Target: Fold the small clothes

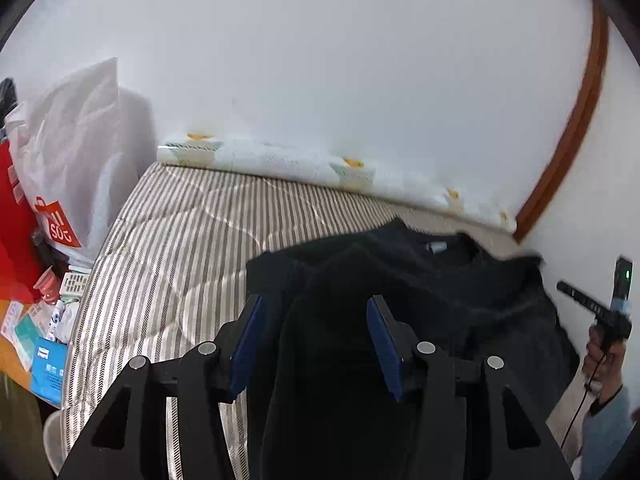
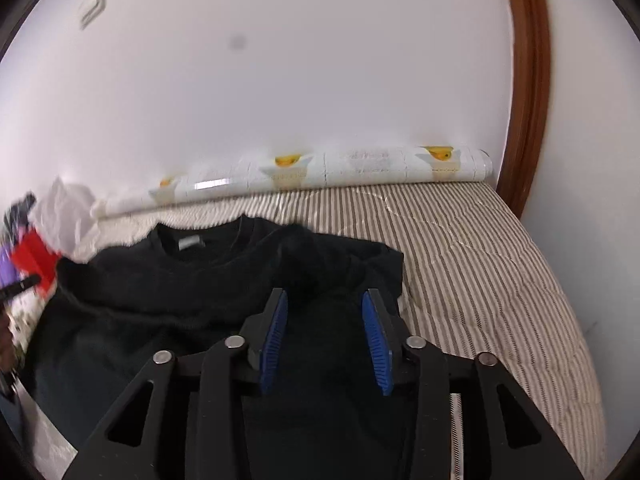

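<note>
black shirt (image 1: 420, 280) lying on striped bed (image 1: 168, 248); soft, limp, light | both jaws standing released over it | gripping best at hem corners

The black garment (image 1: 400, 280) runs off the bottom edge of both wrist views, so its lower hem cannot be seen, and each tool's black frame covers part of it. Its neck label (image 2: 191, 243) is too small to read. In the left wrist view the person's hand (image 1: 604, 356) is cut by the right edge. The clutter (image 2: 36, 248) at the right wrist view's left side is blurred.
</note>
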A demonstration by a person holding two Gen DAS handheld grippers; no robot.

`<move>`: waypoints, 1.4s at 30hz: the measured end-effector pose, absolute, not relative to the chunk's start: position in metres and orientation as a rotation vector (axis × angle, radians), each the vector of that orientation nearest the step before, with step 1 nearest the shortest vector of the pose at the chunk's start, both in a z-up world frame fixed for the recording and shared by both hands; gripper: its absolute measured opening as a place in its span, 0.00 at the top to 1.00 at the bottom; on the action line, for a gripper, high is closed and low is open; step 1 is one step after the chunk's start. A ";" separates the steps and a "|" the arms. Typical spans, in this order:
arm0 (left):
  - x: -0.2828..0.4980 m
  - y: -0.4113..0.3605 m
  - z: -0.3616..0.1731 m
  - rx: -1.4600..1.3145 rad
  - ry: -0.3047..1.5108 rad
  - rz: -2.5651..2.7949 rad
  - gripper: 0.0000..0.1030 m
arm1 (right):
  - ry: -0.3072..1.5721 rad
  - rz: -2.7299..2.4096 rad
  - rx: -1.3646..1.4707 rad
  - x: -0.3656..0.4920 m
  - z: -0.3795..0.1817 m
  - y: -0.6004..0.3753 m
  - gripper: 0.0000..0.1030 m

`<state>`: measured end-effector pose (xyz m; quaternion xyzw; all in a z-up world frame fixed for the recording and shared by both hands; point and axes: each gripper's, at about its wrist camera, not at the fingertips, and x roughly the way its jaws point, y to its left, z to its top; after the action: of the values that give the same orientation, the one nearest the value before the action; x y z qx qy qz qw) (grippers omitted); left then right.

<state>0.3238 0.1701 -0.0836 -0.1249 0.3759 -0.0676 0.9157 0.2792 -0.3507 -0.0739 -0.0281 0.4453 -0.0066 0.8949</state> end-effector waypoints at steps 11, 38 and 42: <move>0.375 0.146 -0.107 -0.158 0.878 -0.147 0.61 | 1.068 -0.063 -0.194 0.340 -0.120 -0.348 0.55; 0.387 0.147 -0.116 -0.108 0.903 -0.137 0.90 | 1.070 -0.031 -0.118 0.365 -0.143 -0.352 0.86; 0.371 0.151 -0.094 -0.138 0.774 -0.133 0.90 | 0.901 0.027 -0.055 0.347 -0.107 -0.359 0.87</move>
<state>0.3710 0.1513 -0.0940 -0.0674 0.3769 -0.0645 0.9215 0.3470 -0.3587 -0.1069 -0.0264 0.4354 0.0131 0.8998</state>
